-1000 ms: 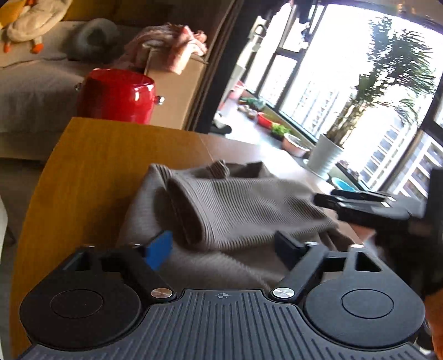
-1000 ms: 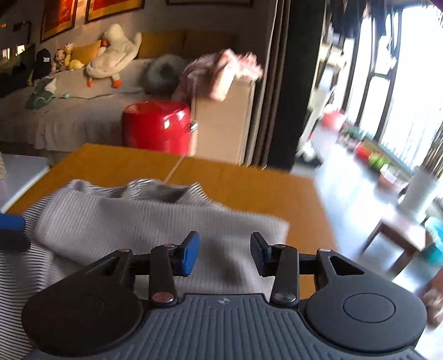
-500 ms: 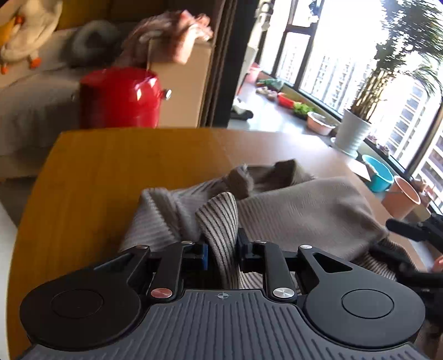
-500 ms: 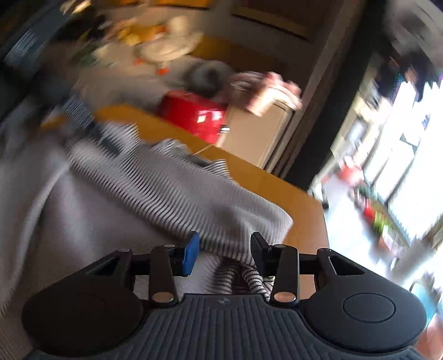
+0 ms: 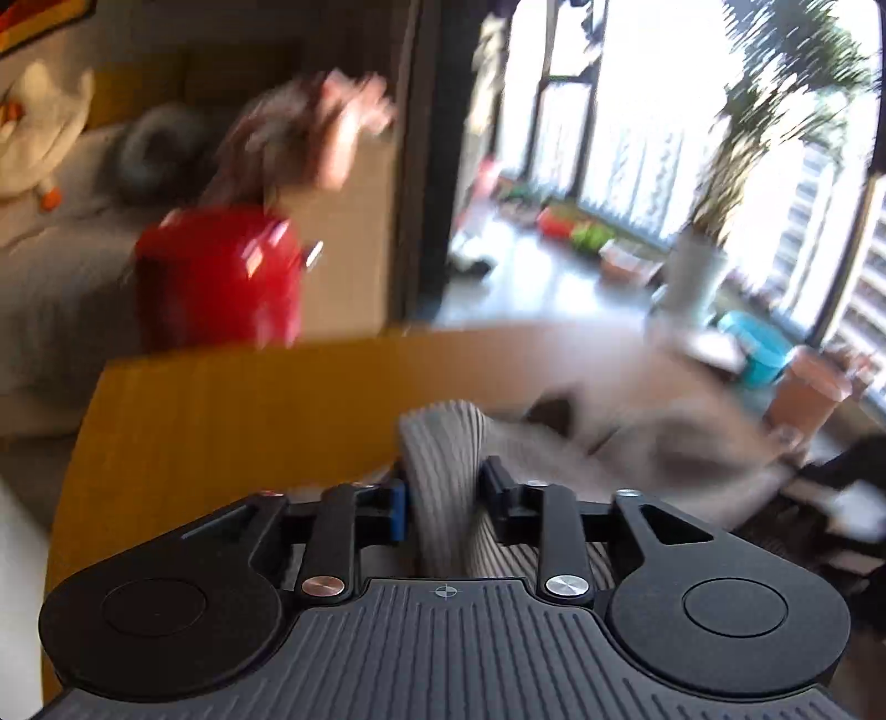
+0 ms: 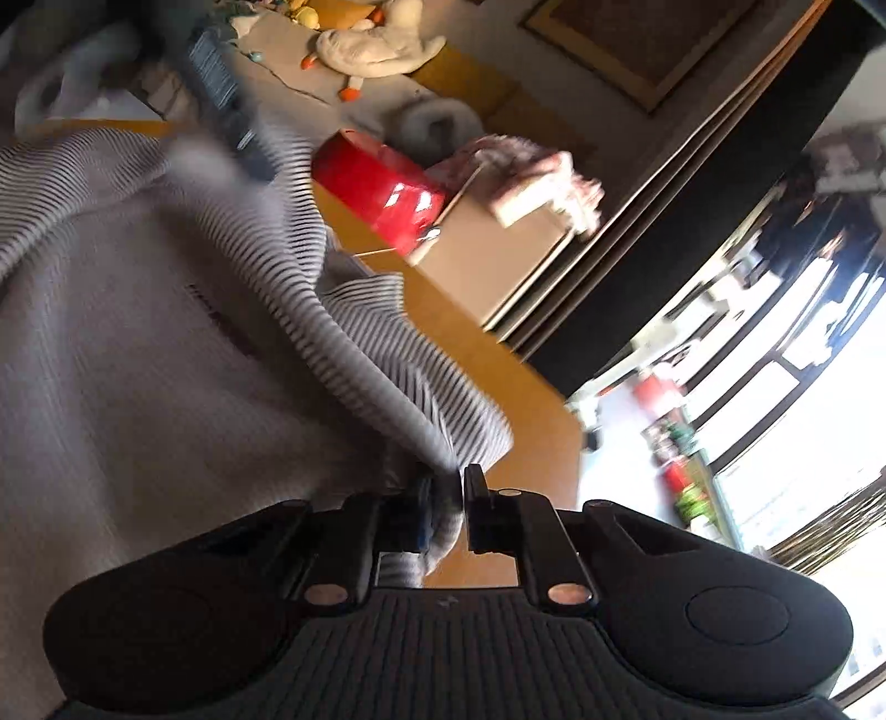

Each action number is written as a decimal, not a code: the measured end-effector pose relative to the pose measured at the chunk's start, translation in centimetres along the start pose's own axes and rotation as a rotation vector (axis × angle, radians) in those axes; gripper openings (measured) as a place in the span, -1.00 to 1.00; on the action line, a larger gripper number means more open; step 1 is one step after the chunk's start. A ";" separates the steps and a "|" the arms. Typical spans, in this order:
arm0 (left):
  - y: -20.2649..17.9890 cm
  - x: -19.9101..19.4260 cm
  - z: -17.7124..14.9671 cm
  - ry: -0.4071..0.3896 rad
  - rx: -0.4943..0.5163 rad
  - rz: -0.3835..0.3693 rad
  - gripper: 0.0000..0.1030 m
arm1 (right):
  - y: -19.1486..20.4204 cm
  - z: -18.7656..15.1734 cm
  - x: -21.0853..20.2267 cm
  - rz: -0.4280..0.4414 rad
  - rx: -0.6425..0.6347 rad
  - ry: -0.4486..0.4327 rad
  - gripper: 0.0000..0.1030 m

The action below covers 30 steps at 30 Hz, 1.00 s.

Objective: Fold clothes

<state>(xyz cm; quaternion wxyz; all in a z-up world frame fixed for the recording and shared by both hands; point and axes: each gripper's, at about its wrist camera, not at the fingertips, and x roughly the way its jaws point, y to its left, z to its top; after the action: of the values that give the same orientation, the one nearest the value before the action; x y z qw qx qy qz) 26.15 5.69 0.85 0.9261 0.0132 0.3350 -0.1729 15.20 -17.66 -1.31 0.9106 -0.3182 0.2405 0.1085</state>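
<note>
A grey ribbed sweater (image 5: pixel 637 443) lies on the wooden table (image 5: pixel 221 421). My left gripper (image 5: pixel 443 498) is shut on a thick fold of its ribbed edge (image 5: pixel 440 465). In the right wrist view the sweater (image 6: pixel 138 360) fills the left side, lifted and stretched. My right gripper (image 6: pixel 446 504) is shut on its ribbed hem (image 6: pixel 387 387), and the view is tilted. The left gripper (image 6: pixel 232 116) shows blurred at the upper left of that view, holding the far end.
A red pot (image 5: pixel 221 282) and a cardboard box (image 5: pixel 349 243) with a pink cloth stand beyond the table's far edge. A sofa with a plush duck (image 6: pixel 382 44) is behind. Windows and potted plants (image 5: pixel 703 266) are on the right.
My right gripper has closed on the sweater hem and tilted. Both grippers have lifted the sweater; the left one has kept its grip. Both views are motion-blurred.
</note>
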 end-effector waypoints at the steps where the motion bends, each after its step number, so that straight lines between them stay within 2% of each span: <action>1: 0.9 0.0 -0.5 0.014 -0.020 0.020 -0.25 | -0.6 0.1 -0.4 0.034 0.051 -0.001 -0.74; 3: 2.5 -0.7 -0.8 0.009 -0.055 0.047 -0.21 | -2.6 0.6 -1.1 0.127 0.229 -0.019 -0.59; 4: 3.2 -1.3 -0.8 0.000 -0.073 0.056 -0.18 | -3.5 0.7 -1.0 0.164 0.315 -0.028 -0.59; 6: 4.1 -2.3 -0.6 -0.020 -0.097 0.083 0.06 | -5.1 1.0 -0.5 0.222 0.475 -0.040 -0.59; 7: 4.3 -2.8 -0.5 -0.029 -0.104 0.088 0.06 | -5.7 1.1 0.0 0.240 0.539 -0.039 -0.59; 10: 4.2 -3.7 -0.4 -0.034 -0.116 0.065 0.14 | -5.6 0.5 3.7 0.254 0.644 0.065 -0.60; 14: 3.2 -4.3 -0.5 -0.030 -0.126 -0.011 0.36 | -4.6 1.2 4.1 0.202 0.582 0.106 -0.61; 16: 2.0 -3.7 -0.6 -0.026 -0.128 -0.066 0.38 | -4.2 1.6 3.5 0.173 0.541 0.111 -0.61; 18: 0.5 -3.0 -0.8 -0.024 -0.123 -0.127 0.38 | -4.0 2.3 2.7 0.149 0.524 0.094 -0.61; 21: -1.6 -1.1 -0.9 -0.011 -0.102 -0.202 0.38 | -4.4 4.1 2.5 0.146 0.536 0.016 -0.61; 24: -2.2 0.7 -0.7 0.025 -0.113 -0.189 0.38 | -5.1 5.5 5.6 0.204 0.589 0.008 -0.60; 26: -1.9 1.8 -1.0 0.055 -0.131 -0.156 0.35 | -5.3 5.4 8.3 0.208 0.601 0.060 -0.60; 27: -1.7 2.0 -1.3 0.061 -0.132 -0.138 0.21 | -5.2 5.2 9.4 0.175 0.586 0.089 -0.61; 28: -1.5 1.8 -1.4 0.060 -0.121 -0.131 0.16 | -5.1 4.6 10.1 0.127 0.561 0.108 -0.64; 30: -1.1 1.5 -1.5 0.058 -0.099 -0.118 0.02 | -5.8 3.2 10.3 0.128 0.590 0.081 -0.64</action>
<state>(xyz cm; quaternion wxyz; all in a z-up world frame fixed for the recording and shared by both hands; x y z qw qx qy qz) 25.91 4.41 -1.19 0.9036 -0.0471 0.3703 -0.2100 27.27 -19.70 -1.30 0.9446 -0.0281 0.3175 0.0781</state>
